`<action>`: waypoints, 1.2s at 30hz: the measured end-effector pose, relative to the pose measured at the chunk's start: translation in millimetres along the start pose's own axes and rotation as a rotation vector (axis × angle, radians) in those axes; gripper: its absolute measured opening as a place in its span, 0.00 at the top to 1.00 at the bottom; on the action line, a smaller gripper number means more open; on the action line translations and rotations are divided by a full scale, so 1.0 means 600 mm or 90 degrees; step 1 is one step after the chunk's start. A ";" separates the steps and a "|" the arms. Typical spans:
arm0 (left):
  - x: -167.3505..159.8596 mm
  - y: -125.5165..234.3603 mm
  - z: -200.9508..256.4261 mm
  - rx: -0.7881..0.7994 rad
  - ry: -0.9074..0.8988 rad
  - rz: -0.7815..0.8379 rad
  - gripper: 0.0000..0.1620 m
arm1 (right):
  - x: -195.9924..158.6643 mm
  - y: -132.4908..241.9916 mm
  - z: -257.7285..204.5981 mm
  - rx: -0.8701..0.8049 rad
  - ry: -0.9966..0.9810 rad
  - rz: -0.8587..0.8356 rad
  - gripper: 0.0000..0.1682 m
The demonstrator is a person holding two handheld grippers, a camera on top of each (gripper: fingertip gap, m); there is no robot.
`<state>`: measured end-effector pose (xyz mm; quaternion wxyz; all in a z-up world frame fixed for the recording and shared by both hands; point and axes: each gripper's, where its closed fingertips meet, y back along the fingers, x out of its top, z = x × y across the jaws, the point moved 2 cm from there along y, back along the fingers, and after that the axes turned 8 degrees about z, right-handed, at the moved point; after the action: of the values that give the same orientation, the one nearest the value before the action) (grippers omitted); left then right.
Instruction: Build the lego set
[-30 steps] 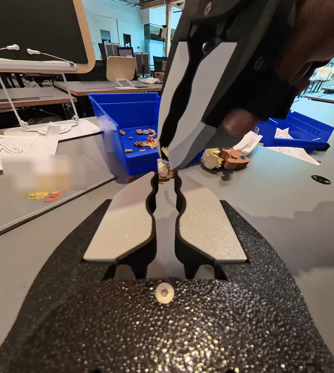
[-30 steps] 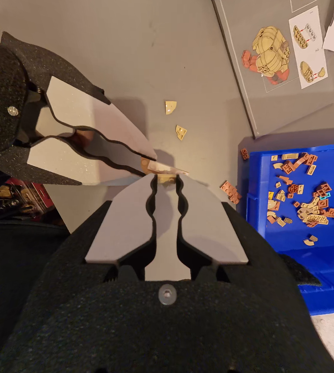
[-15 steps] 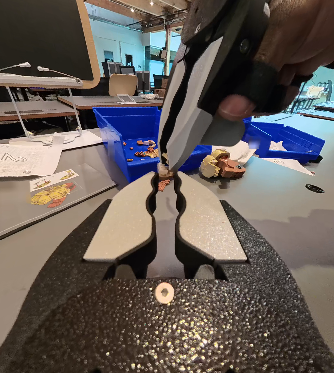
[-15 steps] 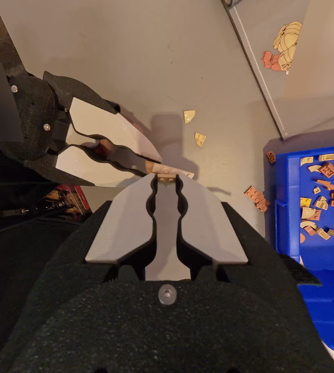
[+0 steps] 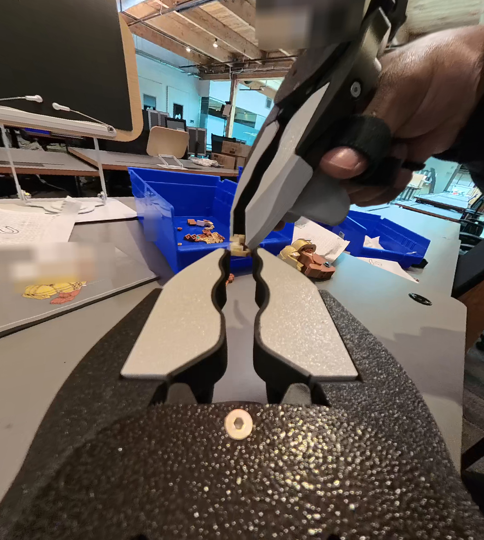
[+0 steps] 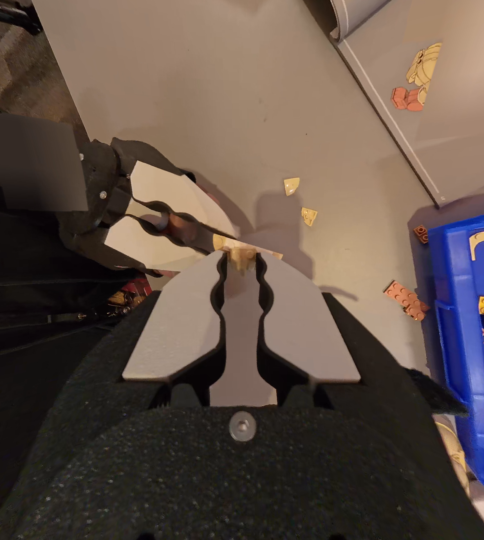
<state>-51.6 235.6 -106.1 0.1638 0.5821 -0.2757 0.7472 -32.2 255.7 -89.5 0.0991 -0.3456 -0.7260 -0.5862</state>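
Note:
My left gripper (image 5: pixel 240 253) is shut on a tan plate (image 5: pixel 241 251) and holds it above the grey table (image 5: pixel 381 306). My right gripper (image 5: pixel 242 238) comes down from the upper right, shut on a small tan piece (image 5: pixel 237 240) that touches the plate. In the right wrist view, my right gripper (image 6: pixel 240 257) pinches the small tan piece (image 6: pixel 239 260). My left gripper (image 6: pixel 223 241) comes in from the left with the tan plate (image 6: pixel 219 240). A partly built tan and brown model (image 5: pixel 305 255) lies on the table behind.
A blue bin (image 5: pixel 194 204) of loose bricks stands behind the grippers; it also shows in the right wrist view (image 6: pixel 451 292). Two tan pieces (image 6: pixel 291 186) (image 6: pixel 309 215) and brown plates (image 6: pixel 404 298) lie on the table. An instruction booklet (image 5: pixel 53 292) lies at left. A second blue bin (image 5: pixel 387 236) stands at right. Left and right tips are no more than a few centimetres apart.
Both grippers have risen away from the table together, still shut with their pieces touching. In the right wrist view the loose pieces and the bin have slid right.

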 end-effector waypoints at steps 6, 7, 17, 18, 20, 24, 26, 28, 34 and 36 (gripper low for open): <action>0.006 0.002 0.000 -0.014 0.031 0.022 0.91 | 0.003 0.003 -0.005 0.010 -0.013 0.021 0.89; 0.007 0.002 0.001 -0.017 0.036 0.026 0.91 | 0.003 0.003 -0.005 0.011 -0.015 0.024 0.89; 0.013 0.006 0.000 -0.026 0.056 0.052 0.92 | 0.008 0.006 -0.009 0.013 -0.033 0.041 0.90; 0.014 0.006 0.000 -0.026 0.055 0.053 0.92 | 0.008 0.006 -0.009 0.013 -0.035 0.042 0.90; 0.014 0.007 0.001 -0.026 0.054 0.055 0.92 | 0.008 0.007 -0.009 0.013 -0.040 0.043 0.90; 0.016 0.007 0.001 -0.025 0.051 0.061 0.92 | 0.009 0.007 -0.010 0.009 -0.046 0.045 0.90; 0.017 0.008 0.001 -0.024 0.052 0.064 0.92 | 0.010 0.008 -0.011 0.007 -0.048 0.047 0.90; 0.017 0.008 0.000 -0.024 0.053 0.066 0.92 | 0.011 0.008 -0.012 0.006 -0.050 0.050 0.90; 0.020 0.010 -0.001 -0.024 0.058 0.076 0.92 | 0.014 0.007 -0.018 0.004 -0.050 0.058 0.87; 0.021 0.010 -0.001 -0.025 0.064 0.081 0.92 | 0.015 0.008 -0.020 0.002 -0.047 0.062 0.85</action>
<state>-59.0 230.3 -95.4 0.1406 0.5221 -0.3182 0.7787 -39.3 248.3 -77.1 0.1013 -0.4018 -0.7124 -0.5664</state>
